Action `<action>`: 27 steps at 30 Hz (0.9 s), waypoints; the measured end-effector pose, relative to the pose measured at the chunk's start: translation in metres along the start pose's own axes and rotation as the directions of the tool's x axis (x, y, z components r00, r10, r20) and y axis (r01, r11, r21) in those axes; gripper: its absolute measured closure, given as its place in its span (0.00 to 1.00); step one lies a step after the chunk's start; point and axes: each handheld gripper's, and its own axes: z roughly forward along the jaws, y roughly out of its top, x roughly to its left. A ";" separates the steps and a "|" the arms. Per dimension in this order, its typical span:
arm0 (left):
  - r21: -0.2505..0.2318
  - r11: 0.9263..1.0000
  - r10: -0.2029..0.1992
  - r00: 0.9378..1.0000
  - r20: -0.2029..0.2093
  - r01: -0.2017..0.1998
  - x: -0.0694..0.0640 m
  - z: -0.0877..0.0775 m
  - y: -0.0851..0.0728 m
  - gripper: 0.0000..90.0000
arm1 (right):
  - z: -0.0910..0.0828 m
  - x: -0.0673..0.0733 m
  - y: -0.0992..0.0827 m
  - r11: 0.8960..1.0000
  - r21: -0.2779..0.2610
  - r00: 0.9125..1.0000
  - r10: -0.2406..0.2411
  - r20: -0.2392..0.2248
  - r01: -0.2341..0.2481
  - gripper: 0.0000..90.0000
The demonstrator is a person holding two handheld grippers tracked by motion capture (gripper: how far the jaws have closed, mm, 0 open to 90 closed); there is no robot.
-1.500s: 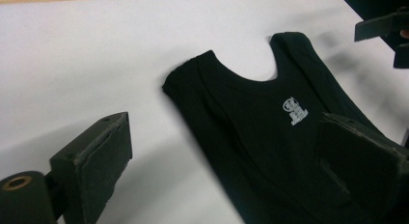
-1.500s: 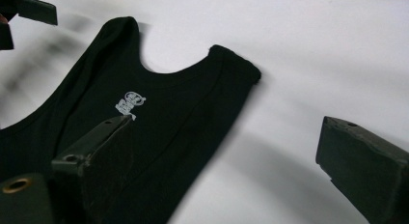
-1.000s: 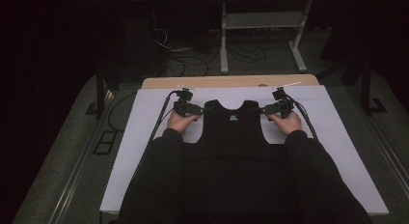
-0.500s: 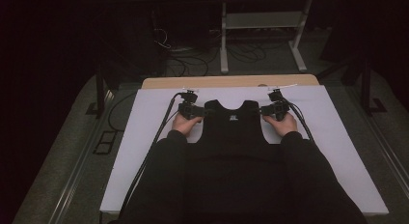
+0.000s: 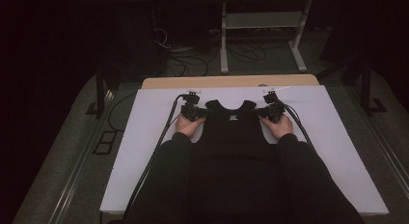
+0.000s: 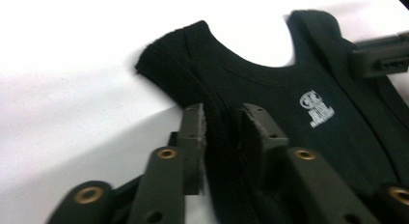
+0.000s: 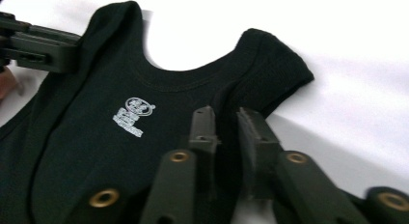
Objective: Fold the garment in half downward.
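black ribbed tank top (image 5: 234,137) lies flat mid-tabletop (image 5: 144,137), long axis running away from the person, neck and straps at the far end, small white print below the neckline. left gripper (image 6: 219,132) and right gripper (image 7: 225,132), jaws just closing, each pinch an armhole edge below a strap.

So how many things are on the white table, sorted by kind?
Tops: 1, a black top
Tools: 2, left tool and right tool, each shut on an armhole edge of the top
Total: 3, all on the table
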 end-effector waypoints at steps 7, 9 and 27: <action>-0.020 1.000 -0.011 1.000 -0.017 0.011 -0.004 0.000 -0.003 0.96 | -0.002 0.001 0.000 1.000 0.002 1.000 -0.004 -0.004 0.004 0.93; -0.019 1.000 -0.008 1.000 -0.012 0.007 -0.004 -0.001 -0.002 0.96 | -0.004 0.001 0.001 1.000 -0.005 1.000 -0.007 -0.010 0.006 0.93; -0.088 0.996 0.019 0.998 0.055 -0.015 -0.020 -0.031 0.004 0.97 | -0.030 0.020 0.009 0.998 -0.038 0.997 -0.044 -0.060 0.042 0.94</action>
